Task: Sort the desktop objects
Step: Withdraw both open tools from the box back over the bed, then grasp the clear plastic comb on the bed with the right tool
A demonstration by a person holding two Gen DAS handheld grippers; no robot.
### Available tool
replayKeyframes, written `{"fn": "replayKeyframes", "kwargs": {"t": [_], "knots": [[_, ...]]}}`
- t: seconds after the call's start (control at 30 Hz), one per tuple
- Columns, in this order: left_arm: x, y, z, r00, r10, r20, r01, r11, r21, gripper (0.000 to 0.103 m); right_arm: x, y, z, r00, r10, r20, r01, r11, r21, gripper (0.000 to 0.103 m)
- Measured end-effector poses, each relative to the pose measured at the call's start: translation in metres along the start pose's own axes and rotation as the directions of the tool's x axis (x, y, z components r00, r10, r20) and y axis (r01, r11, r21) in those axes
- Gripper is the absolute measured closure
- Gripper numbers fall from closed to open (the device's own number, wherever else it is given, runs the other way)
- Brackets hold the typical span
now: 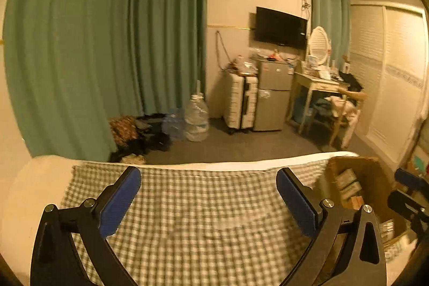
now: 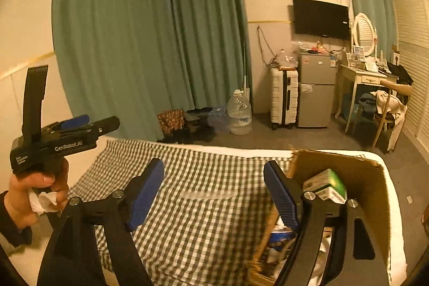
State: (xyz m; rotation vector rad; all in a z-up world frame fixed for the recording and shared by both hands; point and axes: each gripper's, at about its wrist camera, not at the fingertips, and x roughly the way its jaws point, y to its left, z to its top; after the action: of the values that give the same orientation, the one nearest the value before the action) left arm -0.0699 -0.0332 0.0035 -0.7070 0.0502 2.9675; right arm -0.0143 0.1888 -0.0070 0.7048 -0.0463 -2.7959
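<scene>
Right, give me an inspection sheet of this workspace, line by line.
Surface: green checked cloth over a white bed; nothing loose seen on it.
Job's things: cardboard box at the cloth's right end, with a green-and-white carton and other items inside.
Clutter: nothing seen on the cloth.
Grippers: left tool open, empty; right tool open, empty, beside the box.
Cables: a cord hangs on the far wall.
Surroundings: green curtains, water jug, suitcase, small fridge, wall television, dressing table.

Left gripper (image 2: 80, 122) body: "GenRobot.AI", "Data Acquisition System" printed in white.
</scene>
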Motion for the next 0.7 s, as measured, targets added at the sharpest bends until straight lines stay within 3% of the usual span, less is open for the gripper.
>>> {"fn": "replayKeyframes", "kwargs": {"t": [0.13,0.23,0.4,0.5,0.57,0.7], "knots": [[0.025,0.009,-0.017,1.000,0.014,-0.020,-0.013,0.999,0.046,0.000,0.037,0.020,-0.009,0.998,0.006,-0.059,-0.007,1.000,-0.010,0.022],[0.046,0.018,-0.027,0.999,0.012,-0.044,-0.009,0.998,0.060,0.000,0.075,0.020,-0.017,0.992,0.020,-0.125,-0.014,0.999,0.044,0.020],[0.079,0.037,-0.045,0.994,0.006,-0.112,-0.007,1.000,-0.008,0.002,0.147,0.015,-0.041,0.969,0.071,-0.235,-0.030,0.984,0.174,0.020],[0.099,0.047,-0.059,0.984,0.005,-0.179,-0.014,0.999,-0.052,0.006,0.193,0.013,-0.057,0.951,0.041,-0.307,0.017,0.983,0.182,0.020],[0.114,0.046,-0.070,0.978,0.013,-0.209,-0.020,0.999,-0.030,0.012,0.219,0.012,-0.069,0.938,0.030,-0.344,0.037,0.982,0.187,0.020],[0.140,0.058,-0.086,0.961,0.013,-0.275,-0.028,0.998,-0.052,0.017,0.253,0.010,-0.085,0.922,0.042,-0.386,0.044,0.977,0.210,0.020]]}}
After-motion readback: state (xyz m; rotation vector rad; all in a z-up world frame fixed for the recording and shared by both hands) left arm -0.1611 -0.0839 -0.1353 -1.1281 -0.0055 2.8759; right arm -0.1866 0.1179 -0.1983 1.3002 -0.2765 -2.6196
